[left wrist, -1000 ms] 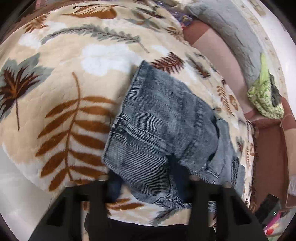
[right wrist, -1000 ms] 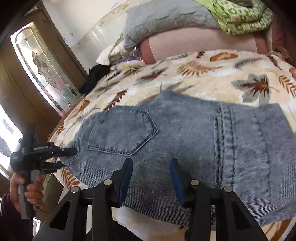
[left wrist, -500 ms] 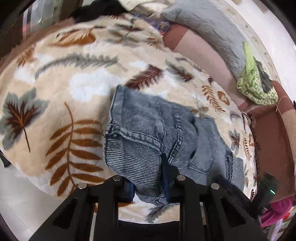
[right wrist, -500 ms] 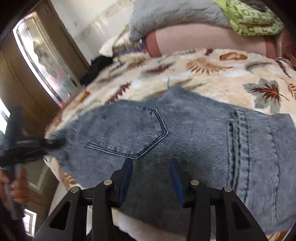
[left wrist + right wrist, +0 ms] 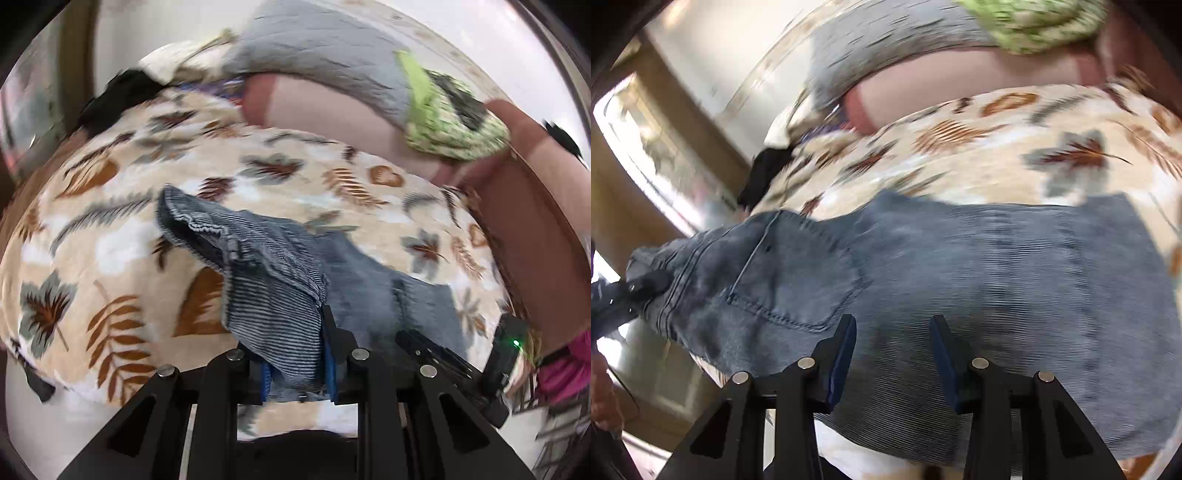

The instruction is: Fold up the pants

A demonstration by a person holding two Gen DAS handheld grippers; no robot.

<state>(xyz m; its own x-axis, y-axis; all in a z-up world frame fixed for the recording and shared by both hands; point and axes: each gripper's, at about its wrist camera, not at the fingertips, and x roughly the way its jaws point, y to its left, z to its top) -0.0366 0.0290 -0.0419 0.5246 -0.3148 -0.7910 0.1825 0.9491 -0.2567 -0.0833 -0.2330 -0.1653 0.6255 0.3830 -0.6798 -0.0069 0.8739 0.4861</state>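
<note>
Denim pants, grey-blue and ribbed, spread across leaf-print blanket on what looks like a bed or sofa, one end raised off the cloth. Already doubled along the length, judging by the single back pocket facing up and the stacked layers in the left view. Waistband end pinched and lifted in left gripper, blue pads clenched on a wad of the fabric, the cloth draping down from the grip toward the flat part near the blanket's front edge. Right gripper hovering low over the middle of the flat stretch, jaws apart, gripping nothing; contact with the denim hard to judge through the blur. Probably mid-fold: lengthwise fold seemingly done, crosswise fold begun but not laid down. Left to do, by that reading: carry the raised end over onto the far end, set it down square, smooth out, perhaps fold once more. Both views smeared, so edges and seams only roughly readable. Farther out, grey pillow and green patterned cloth against pink-brown backrest, dark garment at the far corner, door with patterned glass to the side.
</note>
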